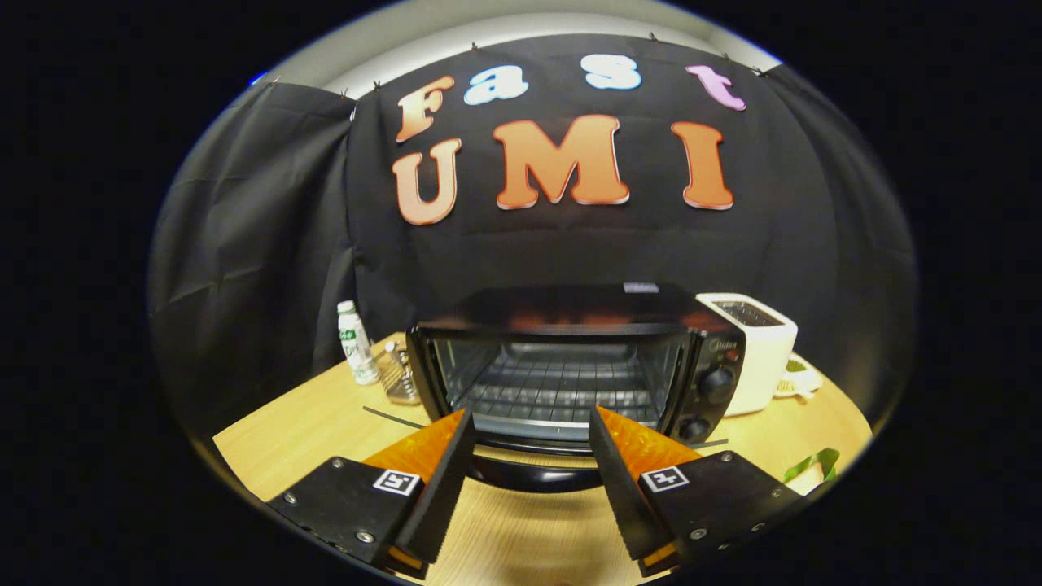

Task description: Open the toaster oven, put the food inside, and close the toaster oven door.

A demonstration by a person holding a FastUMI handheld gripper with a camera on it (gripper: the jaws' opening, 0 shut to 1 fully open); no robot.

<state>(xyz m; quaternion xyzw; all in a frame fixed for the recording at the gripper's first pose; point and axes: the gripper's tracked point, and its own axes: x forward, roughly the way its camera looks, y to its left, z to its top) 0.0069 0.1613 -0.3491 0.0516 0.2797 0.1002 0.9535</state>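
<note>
Gripper (531, 423) is spread wide, holding nothing. Toaster oven (570, 366) sits just ahead of the fingers, its door (529, 468) dropped open between them, wire rack (553, 391) showing inside.

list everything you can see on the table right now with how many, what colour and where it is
toaster oven: one, black, middle of table just ahead of the fingers, door down, wire rack visible inside
toaster: one, white, right of the oven
bottle: one, white with green label, left of the oven
metal rack-like item: one, silver, between bottle and oven; unclear what it is
plate: one, white, behind the toaster, something green on it
green item: one, near table edge, right of the fingers
table: one, light wood
hand-held gripper: one, fingers open, nothing between them
</note>
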